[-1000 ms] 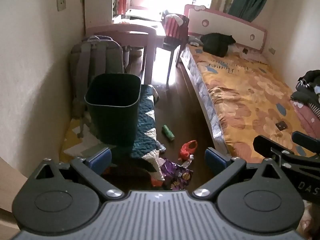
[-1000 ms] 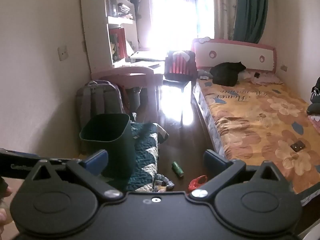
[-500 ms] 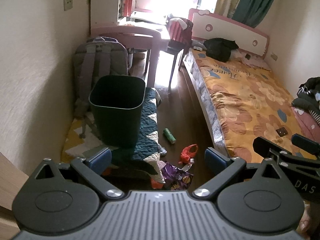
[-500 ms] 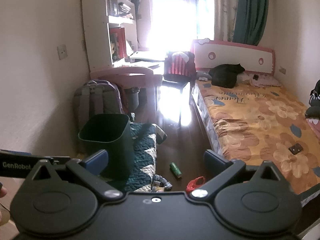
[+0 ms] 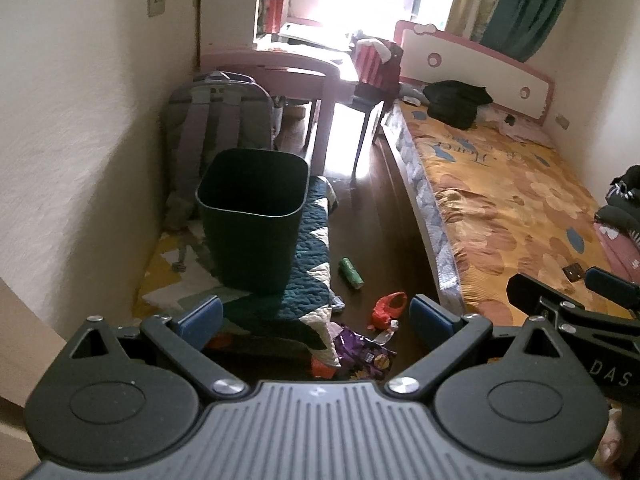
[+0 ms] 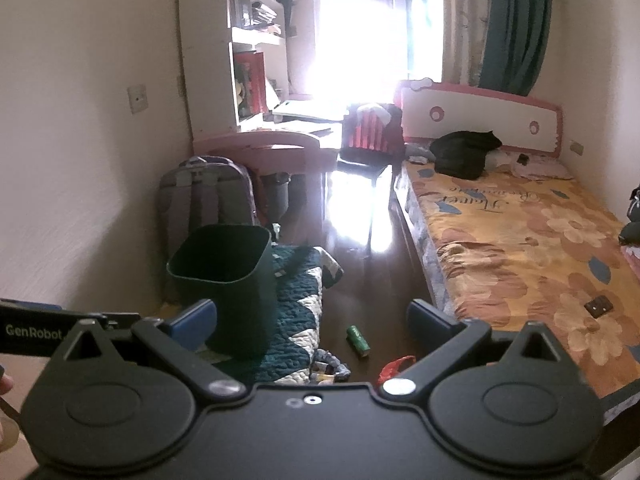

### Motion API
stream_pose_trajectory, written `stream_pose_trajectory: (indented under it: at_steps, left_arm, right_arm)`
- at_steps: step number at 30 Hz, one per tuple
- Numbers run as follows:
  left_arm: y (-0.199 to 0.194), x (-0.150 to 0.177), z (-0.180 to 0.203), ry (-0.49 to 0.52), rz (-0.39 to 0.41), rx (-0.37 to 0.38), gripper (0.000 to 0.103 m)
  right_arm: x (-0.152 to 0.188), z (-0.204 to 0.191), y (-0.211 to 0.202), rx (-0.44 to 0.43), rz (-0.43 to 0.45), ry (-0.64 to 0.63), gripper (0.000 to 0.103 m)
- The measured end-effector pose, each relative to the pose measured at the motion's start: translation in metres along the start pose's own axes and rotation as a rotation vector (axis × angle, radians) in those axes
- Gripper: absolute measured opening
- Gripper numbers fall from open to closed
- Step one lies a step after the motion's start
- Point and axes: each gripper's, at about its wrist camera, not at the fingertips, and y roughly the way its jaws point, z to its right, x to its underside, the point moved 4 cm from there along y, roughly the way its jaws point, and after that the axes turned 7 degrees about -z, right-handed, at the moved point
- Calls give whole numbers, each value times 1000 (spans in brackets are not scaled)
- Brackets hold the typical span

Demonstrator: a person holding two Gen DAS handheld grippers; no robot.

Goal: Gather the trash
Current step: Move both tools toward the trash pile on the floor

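A narrow bedroom is shown from two hand-held grippers. The left gripper (image 5: 316,316) is seen with its blue-padded fingers (image 5: 200,314) spread wide and nothing held between them; the right gripper (image 6: 312,320) is likewise seen with its fingers (image 6: 194,320) spread apart and empty. A dark green trash bin (image 5: 252,216) is seen standing upright on a quilted blanket (image 5: 308,276) near the left wall, in front of a grey backpack (image 5: 216,120). The trash is scattered on the dark wooden floor (image 5: 376,208) between the blanket and the bed (image 5: 500,200): a green cylindrical item (image 5: 351,274), a crumpled red piece (image 5: 387,306) and a purple snack wrapper (image 5: 364,354), the last lying just beside the blanket's near corner. A pink desk (image 6: 272,146) is seen behind the backpack.
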Motion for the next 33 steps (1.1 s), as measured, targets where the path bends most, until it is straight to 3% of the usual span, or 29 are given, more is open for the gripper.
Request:
stream_pose_trajectory:
  at_steps: [17,33]
  left_arm:
    - [-12,0,-49,-114,17,-113,101]
    - [-18,4,-64,-156,24,-154,101]
  right_arm:
    - [-16,-45,19,-134,-8,-107,102]
    - [-22,-58,25,-188,-14,-157,102]
